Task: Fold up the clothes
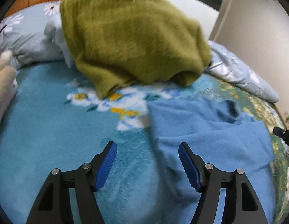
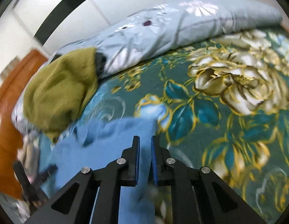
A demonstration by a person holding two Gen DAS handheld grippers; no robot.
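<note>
Blue fleece covered most of the scene: a light blue garment (image 1: pixel 210 130) lay spread on the bed (image 1: pixel 51 130), over a teal blanket (image 1: pixel 41 121) printed with white and yellow flowers.

In the left wrist view, at the far left edge, a cream soft object (image 1: pixel 4 78) rested on the blanket; what it was could not be told. The left claw (image 1: pixel 147 160) stood wide apart, with nothing between its blue pads (image 1: pixel 107 166). Its left finger was over the bare blanket, and its right finger was over the left edge of the blue garment. Whether the fingers touched the cloth could not be told. Behind, near the middle, an olive green sweater (image 1: pixel 129 37) lay in a heap, partly on the blanket and partly on a pale grey-blue quilt (image 1: pixel 243 72) with white flowers. At the right edge a small black part (image 1: pixel 282 132) showed, too little to identify.

In the right wrist view, an orange-brown headboard (image 2: pixel 6 112) was at the left. The green sweater (image 2: pixel 60 89) lay beside it against the quilt (image 2: pixel 163 28). The blue garment (image 2: pixel 107 140) reached from the left side to the centre, where the right claw (image 2: pixel 145 141) was nearly closed, its jaws narrow with blue cloth running between them, so it gripped the garment near its right edge. To the right, the blanket (image 2: pixel 238 121) showed dark green ground with large cream and gold roses.
</note>
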